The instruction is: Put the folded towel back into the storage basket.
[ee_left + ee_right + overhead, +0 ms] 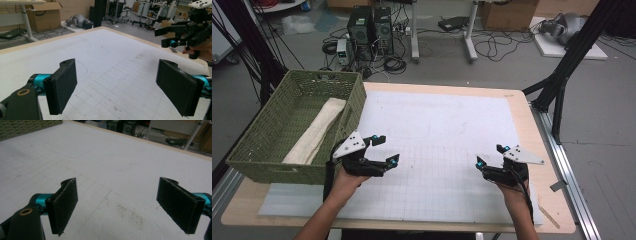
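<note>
High view: towel (314, 131) lies folded lengthwise in the basket (257, 135), both my hand-held grippers empty over the desk.

I judge the towel soft, light and limp, so it will sag and unfold if lifted by one end; I would pinch it near the middle of its length, or at both ends with one gripper each. It rests along the basket floor, close to the right wall. The basket sits at the left edge of the desk (532, 125), on the white mat (442, 125). My left hand-held gripper (382, 149) hovers just beside the basket's near right corner, jaws spread wide, holding nothing. My right hand-held gripper (492, 155) hangs well apart over the mat's right side, jaws likewise wide and empty.
</note>
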{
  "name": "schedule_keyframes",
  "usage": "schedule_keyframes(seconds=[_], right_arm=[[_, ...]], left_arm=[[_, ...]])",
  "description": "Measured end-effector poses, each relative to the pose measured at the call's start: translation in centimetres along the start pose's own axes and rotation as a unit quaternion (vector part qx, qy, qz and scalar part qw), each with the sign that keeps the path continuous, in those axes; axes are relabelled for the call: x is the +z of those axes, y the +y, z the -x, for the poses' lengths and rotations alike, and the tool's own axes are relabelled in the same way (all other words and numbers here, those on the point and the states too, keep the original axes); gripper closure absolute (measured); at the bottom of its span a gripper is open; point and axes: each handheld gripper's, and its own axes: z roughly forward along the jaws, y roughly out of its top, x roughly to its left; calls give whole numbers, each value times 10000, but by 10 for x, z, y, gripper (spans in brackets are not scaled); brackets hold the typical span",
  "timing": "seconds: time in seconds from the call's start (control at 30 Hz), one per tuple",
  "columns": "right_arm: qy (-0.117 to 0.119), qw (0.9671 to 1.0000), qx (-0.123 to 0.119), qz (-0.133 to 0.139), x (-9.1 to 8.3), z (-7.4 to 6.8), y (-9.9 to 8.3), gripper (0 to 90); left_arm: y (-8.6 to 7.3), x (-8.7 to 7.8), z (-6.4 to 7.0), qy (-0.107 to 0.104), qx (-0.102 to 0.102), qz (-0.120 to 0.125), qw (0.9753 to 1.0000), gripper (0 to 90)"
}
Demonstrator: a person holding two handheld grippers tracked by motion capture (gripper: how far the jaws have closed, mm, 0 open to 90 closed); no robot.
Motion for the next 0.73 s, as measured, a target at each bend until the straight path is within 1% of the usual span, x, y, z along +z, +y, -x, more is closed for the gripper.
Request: schedule_keyframes(seconds=[0.07,0.1,0.17,0.2,0.23,0.27,0.33,0.43,0.5,0.53,0.57,0.73], right_arm=[[1,10000,52,-72,0,0,-7,160],[5,10000,40,-87,-1,1,-8,160],[-10,9999,43,-97,-1,1,-9,160],[-17,10000,16,-79,-2,2,-10,160],[-12,9999,75,-86,-2,3,-11,159],[-7,9999,98,-98,-3,3,-12,160],[-13,9999,48,-106,-2,4,-15,160],[-37,9998,110,-165,-2,5,-17,159],[-52,9998,70,-185,-2,6,-18,160],[-58,9998,90,-192,-2,6,-18,159],[-55,9998,57,-181,-2,7,-19,159],[-36,9998,97,-167,-3,8,-18,160]], left_arm=[[-5,4,-1,-2,-21,-91,10000,173],[-7,6,-2,6,-9,-153,9999,173],[-11,9,-3,20,-4,-173,9998,173],[-13,11,-4,19,-8,-223,9997,173],[-13,12,-4,29,7,-268,9996,173],[-14,13,-3,15,23,-264,9996,173],[-16,14,-3,36,8,-245,9997,174],[-20,17,-2,38,-16,-304,9995,174],[-23,19,-1,58,-20,-321,9995,174],[-24,19,-1,57,-15,-351,9994,174],[-24,20,-1,58,-19,-371,9993,174],[-25,20,0,70,-27,-376,9993,174]])
